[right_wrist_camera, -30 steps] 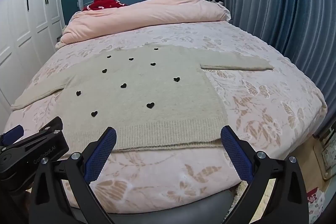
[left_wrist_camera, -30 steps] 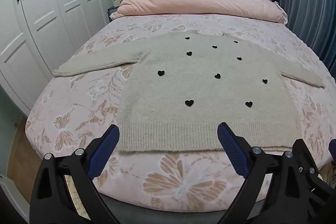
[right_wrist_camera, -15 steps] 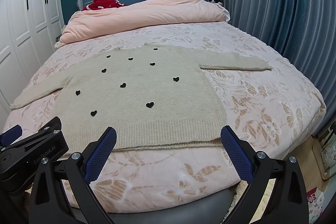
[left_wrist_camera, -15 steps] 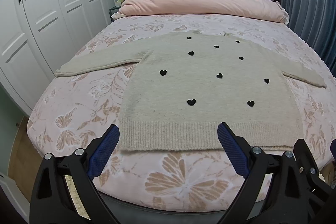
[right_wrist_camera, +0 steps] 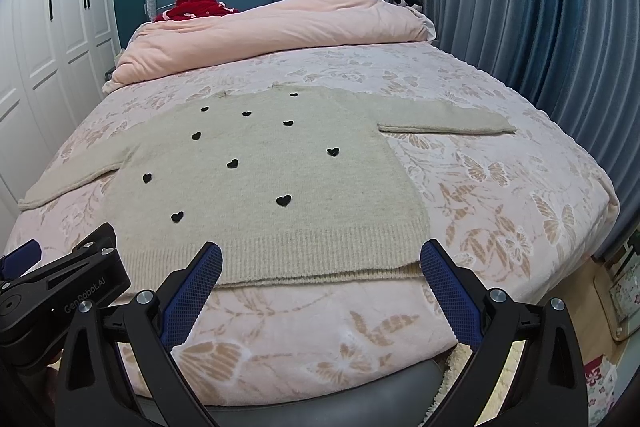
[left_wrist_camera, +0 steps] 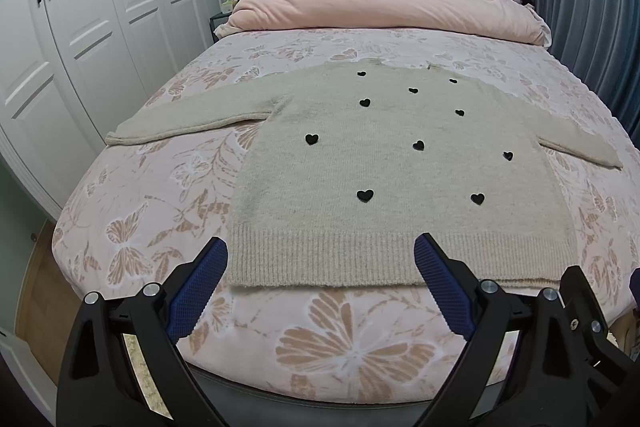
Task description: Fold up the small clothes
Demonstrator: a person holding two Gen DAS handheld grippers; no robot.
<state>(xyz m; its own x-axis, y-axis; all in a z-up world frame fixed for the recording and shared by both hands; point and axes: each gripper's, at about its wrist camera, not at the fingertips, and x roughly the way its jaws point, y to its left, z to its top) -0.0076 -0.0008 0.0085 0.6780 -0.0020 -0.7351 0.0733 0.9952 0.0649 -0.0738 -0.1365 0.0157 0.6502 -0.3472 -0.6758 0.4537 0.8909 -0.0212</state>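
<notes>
From my seat, very little separates this moment from the one a second ago: both cameras have crept a touch toward the bed, so the sweater sits slightly lower and larger in each view, and nothing on the cover has shifted.

Starting at the left, the left sleeve lies straight out toward the wardrobe, flat on the butterfly-print cover. My left gripper hangs above the near edge of the bed with its blue pads spread wide and empty, the ribbed hem showing between them but untouched.

The sweater body, beige with small black hearts, lies face up in the middle of the bed, collar toward the rolled pink duvet, hem toward me. It is fully spread and no fold has been made.

Further right, my right gripper is likewise held wide with nothing in it, just short of the hem. The right sleeve stretches out toward the curtain.

I read the small advance as the approach only. Folding has not begun; my guess is that a sleeve or a hem corner is the first thing to take hold of.
</notes>
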